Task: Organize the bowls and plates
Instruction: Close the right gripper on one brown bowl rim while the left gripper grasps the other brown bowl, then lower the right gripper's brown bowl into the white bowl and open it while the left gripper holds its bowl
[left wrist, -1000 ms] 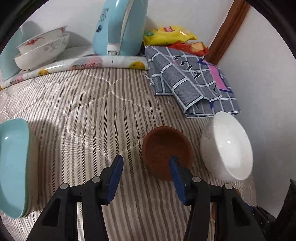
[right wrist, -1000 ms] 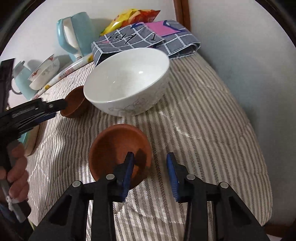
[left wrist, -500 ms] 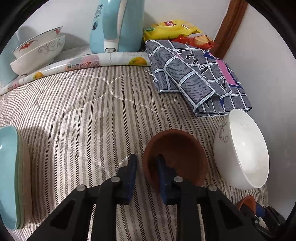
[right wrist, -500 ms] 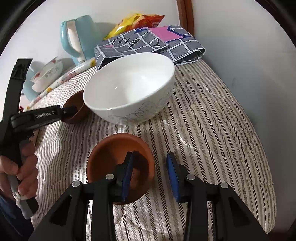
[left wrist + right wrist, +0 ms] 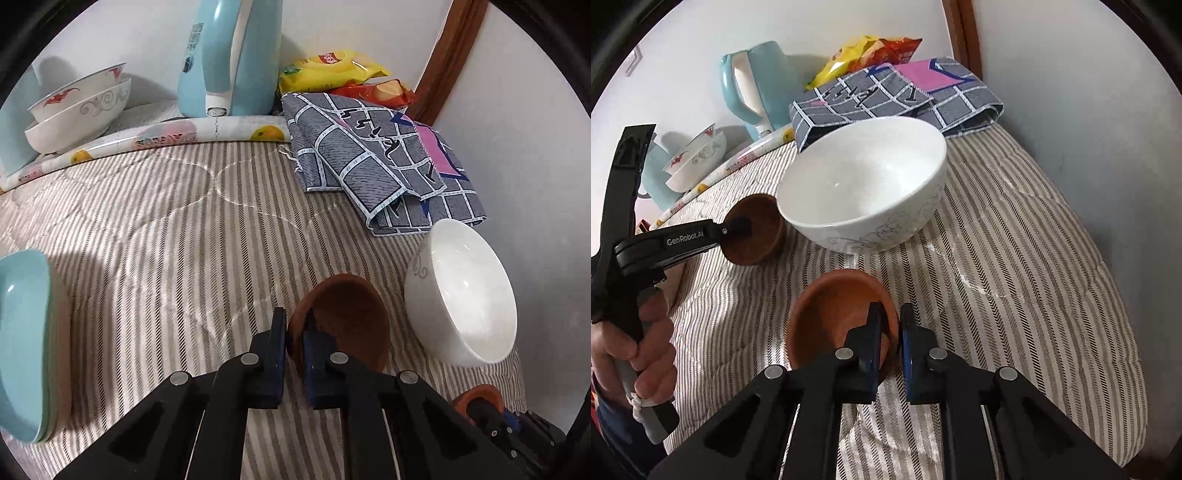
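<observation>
Both jaws pinched — brown bowls' point(image 5: 347, 317) rims.

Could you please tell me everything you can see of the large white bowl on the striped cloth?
The large white bowl is deep and round, glossy like glazed ceramic, with a faint grey floral line drawing on its outer wall. It stands upright and empty on the striped quilted cloth, just in front of a folded grey checked cloth. Two small brown bowls flank it: the dark brown bowl at its left looks to touch or nearly touch it, and the reddish-brown bowl sits nearer the camera. Neither gripper touches it.
</observation>
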The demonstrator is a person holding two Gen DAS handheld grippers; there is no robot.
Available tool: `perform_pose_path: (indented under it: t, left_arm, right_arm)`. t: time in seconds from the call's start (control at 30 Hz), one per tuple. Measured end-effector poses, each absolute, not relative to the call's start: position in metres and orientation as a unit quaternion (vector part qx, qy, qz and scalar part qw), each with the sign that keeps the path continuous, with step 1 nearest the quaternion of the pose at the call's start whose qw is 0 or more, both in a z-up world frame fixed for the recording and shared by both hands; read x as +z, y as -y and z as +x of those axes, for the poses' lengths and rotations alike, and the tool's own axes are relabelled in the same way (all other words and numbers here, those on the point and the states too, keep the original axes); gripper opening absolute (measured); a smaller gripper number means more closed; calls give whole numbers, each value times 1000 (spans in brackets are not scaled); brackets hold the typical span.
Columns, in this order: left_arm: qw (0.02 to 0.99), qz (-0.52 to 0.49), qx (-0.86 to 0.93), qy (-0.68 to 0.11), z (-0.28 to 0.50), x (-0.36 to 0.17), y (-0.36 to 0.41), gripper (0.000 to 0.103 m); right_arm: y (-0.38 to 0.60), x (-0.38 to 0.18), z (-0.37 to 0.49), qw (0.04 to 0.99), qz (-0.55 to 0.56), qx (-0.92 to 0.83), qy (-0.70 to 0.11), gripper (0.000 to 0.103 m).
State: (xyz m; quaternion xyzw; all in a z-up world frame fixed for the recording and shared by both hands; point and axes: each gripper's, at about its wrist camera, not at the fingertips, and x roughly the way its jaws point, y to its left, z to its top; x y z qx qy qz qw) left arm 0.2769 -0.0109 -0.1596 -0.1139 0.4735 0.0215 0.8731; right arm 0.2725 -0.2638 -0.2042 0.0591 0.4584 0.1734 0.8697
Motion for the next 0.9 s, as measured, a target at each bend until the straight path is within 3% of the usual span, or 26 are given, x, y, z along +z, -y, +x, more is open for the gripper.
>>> perform_pose_path:
  t: [0.9]
  left_arm:
    - [904, -120, 45, -407, 210, -81, -5, 8]
  right_arm:
    - [281, -131, 242, 909, 55, 124, -395, 9]
